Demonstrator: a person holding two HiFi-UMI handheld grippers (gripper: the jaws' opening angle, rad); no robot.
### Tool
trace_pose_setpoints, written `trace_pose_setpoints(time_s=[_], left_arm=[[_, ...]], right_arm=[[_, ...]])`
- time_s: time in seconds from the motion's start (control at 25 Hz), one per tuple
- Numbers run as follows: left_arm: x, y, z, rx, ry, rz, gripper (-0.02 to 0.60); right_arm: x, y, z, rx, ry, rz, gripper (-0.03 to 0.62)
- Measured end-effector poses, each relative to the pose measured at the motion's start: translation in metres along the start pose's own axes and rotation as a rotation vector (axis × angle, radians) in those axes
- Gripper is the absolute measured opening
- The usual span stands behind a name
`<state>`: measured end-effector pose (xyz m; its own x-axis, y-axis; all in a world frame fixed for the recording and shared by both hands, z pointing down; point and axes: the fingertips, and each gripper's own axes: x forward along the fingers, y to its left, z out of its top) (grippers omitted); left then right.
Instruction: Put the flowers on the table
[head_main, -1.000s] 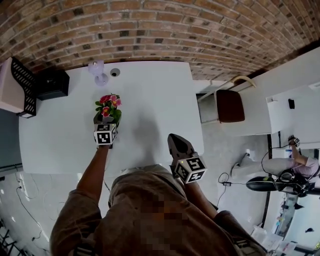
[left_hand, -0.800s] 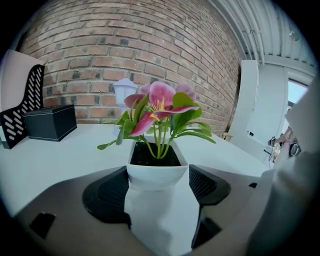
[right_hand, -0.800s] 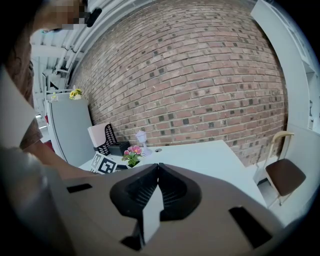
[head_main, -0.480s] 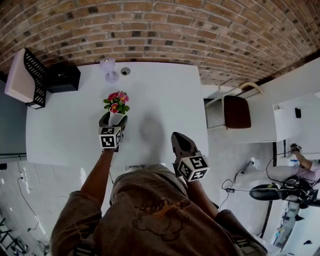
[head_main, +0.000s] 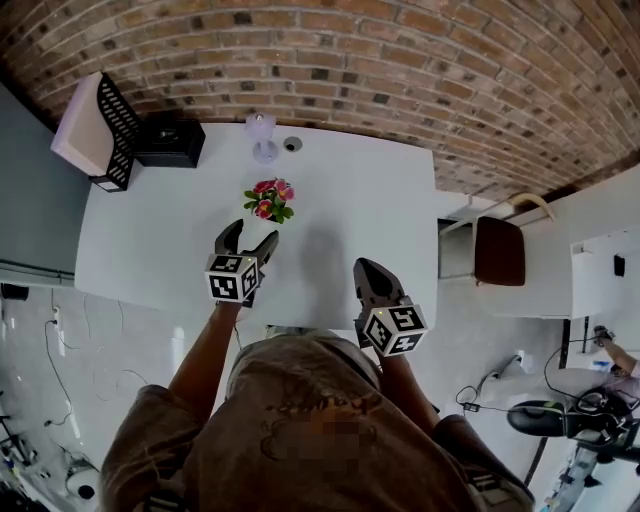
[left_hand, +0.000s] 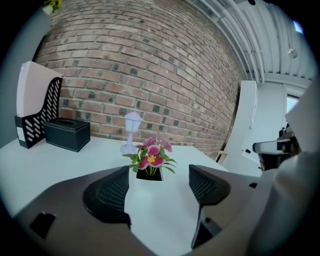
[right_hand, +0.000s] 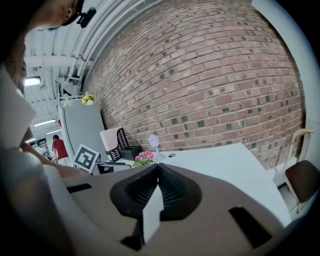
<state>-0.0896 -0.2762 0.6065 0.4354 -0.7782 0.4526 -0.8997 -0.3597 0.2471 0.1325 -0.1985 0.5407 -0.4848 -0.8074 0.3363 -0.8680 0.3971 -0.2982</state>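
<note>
Since the pot of pink flowers with green leaves (head_main: 268, 200) stands upright on the white table (head_main: 360, 220), clear of both tools, the task looks to be at its closing step: placement done, only the pull-away left. The left gripper (head_main: 250, 238) sits just near of the pot with its jaws spread wide and nothing between them. The left gripper view shows the flowers (left_hand: 151, 159) framed in the gap but farther off, not touching either pad. The right gripper (head_main: 372, 280) hangs over the near table edge to the right, its jaws clenched together on nothing, which the right gripper view (right_hand: 157, 175) confirms. It seems to have no part in this step. At the far edge stand a small white lantern-shaped lamp (head_main: 262, 135), a black box (head_main: 170, 142) and a black mesh file holder (head_main: 100, 130) at far left, all well apart from the pot. The next move likely calls for drawing the left gripper straight back toward the near edge, keeping the jaws wide so no pad clips the leaves or tips the pot.
</note>
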Motion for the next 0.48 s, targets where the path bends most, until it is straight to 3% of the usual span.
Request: trace_pose_setpoints(time_s=[0.48], left_arm=[[-0.069,-0.015,0.041,-0.015,-0.101,-0.019,0.374]], right_arm=[[0.021,0.022,0.003,-0.030,-0.005,0.080,0.003]])
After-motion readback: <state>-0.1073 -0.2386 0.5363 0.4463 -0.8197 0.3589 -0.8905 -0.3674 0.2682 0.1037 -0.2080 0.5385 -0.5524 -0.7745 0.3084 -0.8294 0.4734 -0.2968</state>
